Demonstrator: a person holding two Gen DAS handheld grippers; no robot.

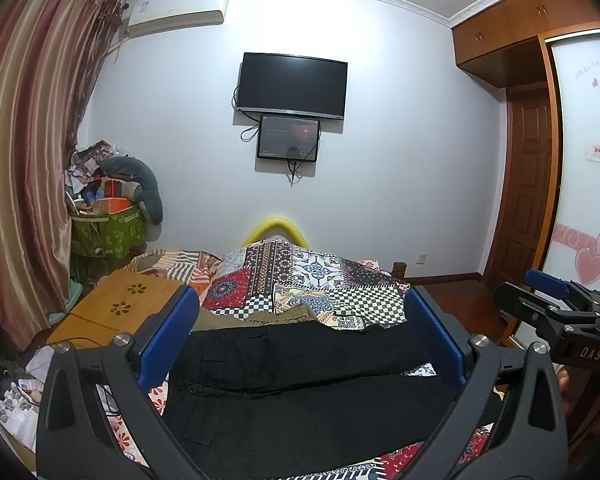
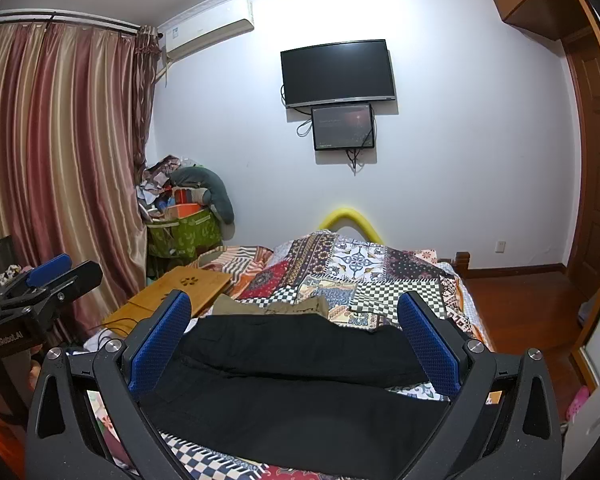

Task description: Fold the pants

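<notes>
Black pants (image 1: 300,396) lie spread flat across the patchwork bedspread (image 1: 320,280), lower centre of both views, not yet folded. Left gripper (image 1: 300,336) and right gripper (image 2: 296,336) fingers stand wide apart, holding nothing.

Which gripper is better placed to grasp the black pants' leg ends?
Probably the right gripper: the leg ends of the black pants lie toward its side; the left gripper faces the buttoned end. Both jaws stand open.

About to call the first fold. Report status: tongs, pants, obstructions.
Left tongs open, right tongs open, both empty. Black pants spread flat on bed, unfolded. Khaki garment lies just beyond them.
</notes>
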